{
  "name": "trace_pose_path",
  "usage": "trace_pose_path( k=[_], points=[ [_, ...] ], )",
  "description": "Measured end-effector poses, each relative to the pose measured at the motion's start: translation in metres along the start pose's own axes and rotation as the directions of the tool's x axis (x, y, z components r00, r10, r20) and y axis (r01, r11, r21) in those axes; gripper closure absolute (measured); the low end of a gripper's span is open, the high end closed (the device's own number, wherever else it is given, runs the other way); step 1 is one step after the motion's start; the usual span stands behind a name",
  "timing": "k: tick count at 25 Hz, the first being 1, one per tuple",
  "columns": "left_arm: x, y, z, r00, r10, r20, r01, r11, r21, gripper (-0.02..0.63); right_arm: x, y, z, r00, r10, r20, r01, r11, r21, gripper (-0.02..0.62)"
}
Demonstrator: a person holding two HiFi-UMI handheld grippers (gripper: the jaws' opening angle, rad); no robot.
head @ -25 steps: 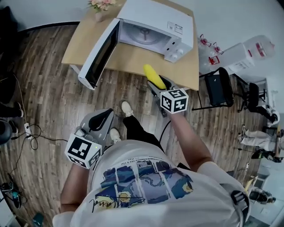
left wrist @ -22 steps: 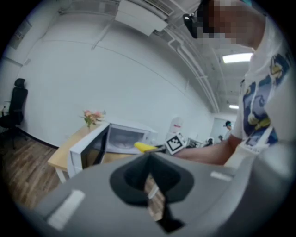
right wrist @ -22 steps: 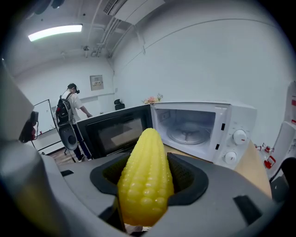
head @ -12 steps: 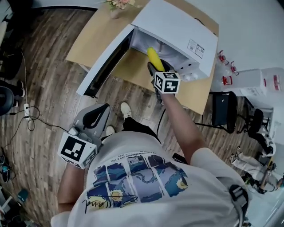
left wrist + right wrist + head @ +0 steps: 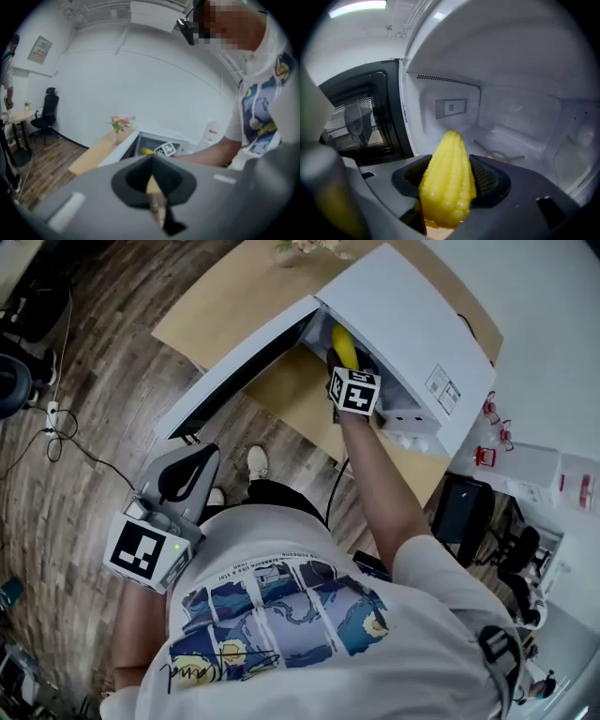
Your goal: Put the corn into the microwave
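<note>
Carrying the corn [image 5: 447, 176] through the mouth of the microwave [image 5: 412, 334] is the step in hand, by my reading. The right tongs [image 5: 343, 362] are clenched on the cob's thick end, one jaw on each side, and it hangs in the air at the opening, not yet resting on anything.

The cob's long axis runs straight along the jaws. Its tapered tip points forward and slightly up, toward the back wall of the cavity.

The microwave stands at the right end of the table [image 5: 225, 306], with its door [image 5: 239, 367] swung wide out over the near edge, so the way in looks open. The next move probably calls for reaching deeper, lowering the cob until it lies lengthwise on the cavity floor [image 5: 511, 150], then letting the jaws part and drawing back without dragging it.

The left tongs [image 5: 183, 479] hang low by the person's side, well away from the table, jaws pressed together on nothing.
</note>
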State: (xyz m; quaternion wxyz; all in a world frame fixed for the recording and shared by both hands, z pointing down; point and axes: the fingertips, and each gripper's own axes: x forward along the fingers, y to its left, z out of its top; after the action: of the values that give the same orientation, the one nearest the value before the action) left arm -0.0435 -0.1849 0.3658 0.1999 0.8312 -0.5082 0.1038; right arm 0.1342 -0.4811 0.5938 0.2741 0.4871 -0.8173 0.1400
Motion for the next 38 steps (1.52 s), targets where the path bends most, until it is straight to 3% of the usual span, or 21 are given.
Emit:
trace_pose_path(
  k=[6, 16, 23, 38],
  points=[
    [0.003, 0.009, 0.001, 0.997, 0.078, 0.006, -0.078, 0.996, -0.033, 0.598, 0.025, -0.010, 0.008, 0.999, -0.034, -0.002, 0.034, 0.999, -0.029, 0.347],
    [0.003, 0.017, 0.001, 0.991, 0.131, 0.007, -0.131, 0.990, -0.051, 0.598, 0.047, -0.017, 0.016, 0.997, -0.069, -0.043, 0.066, 0.996, -0.067, 0.347],
    [-0.002, 0.021, 0.001, 0.989, 0.144, 0.006, -0.144, 0.988, -0.058, 0.598, 0.051, -0.017, 0.025, 0.994, -0.104, -0.042, 0.099, 0.990, -0.098, 0.347],
    [-0.017, 0.025, -0.008, 0.992, 0.127, -0.008, -0.127, 0.990, -0.055, 0.598, 0.044, -0.018, 0.018, 0.997, -0.068, -0.048, 0.063, 0.993, -0.095, 0.328]
  ],
)
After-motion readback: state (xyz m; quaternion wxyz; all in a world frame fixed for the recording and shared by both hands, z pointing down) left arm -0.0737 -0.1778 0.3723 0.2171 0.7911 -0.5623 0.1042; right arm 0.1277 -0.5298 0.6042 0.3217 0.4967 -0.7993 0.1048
